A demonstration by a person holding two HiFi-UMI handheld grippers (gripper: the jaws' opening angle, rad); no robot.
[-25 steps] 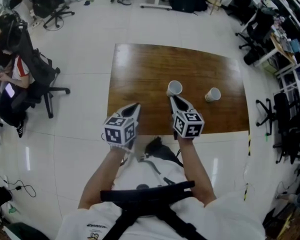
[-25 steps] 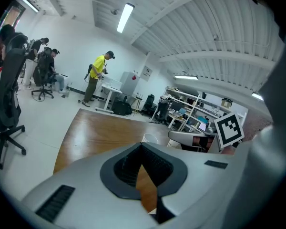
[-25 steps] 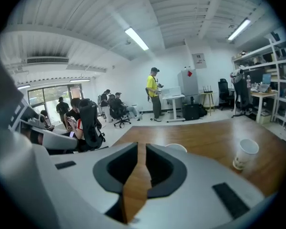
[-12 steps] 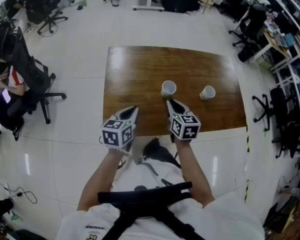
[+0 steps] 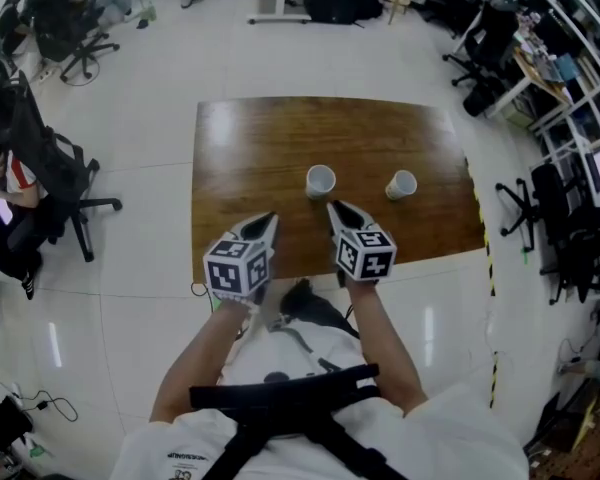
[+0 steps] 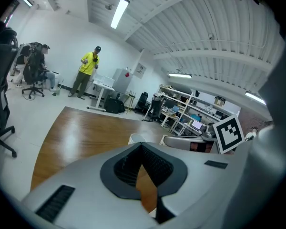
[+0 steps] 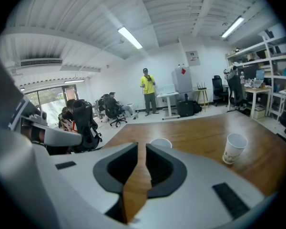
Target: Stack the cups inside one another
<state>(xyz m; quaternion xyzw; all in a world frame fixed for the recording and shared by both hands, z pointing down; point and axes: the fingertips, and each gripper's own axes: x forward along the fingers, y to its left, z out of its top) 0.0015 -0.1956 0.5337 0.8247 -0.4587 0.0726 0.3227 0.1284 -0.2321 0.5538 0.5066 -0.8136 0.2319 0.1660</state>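
Left tongs [image 5: 267, 218] tips together, right tongs [image 5: 332, 206] slightly parted, both empty. Nothing stacked yet: middle cup [image 5: 320, 180] and right-hand cup [image 5: 401, 184] apart on surface [image 5: 250, 148], nesting not begun.

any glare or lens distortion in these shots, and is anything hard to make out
Head view: pale glare on the far-left corner of the brown wooden table, light streaks on the glossy white floor, edges bowed. Left gripper view: strong fisheye, dark corners, ceiling beams curved. Right gripper view: same curvature, bright ceiling strip lights, yet the white paper cup at right looks fairly clear.
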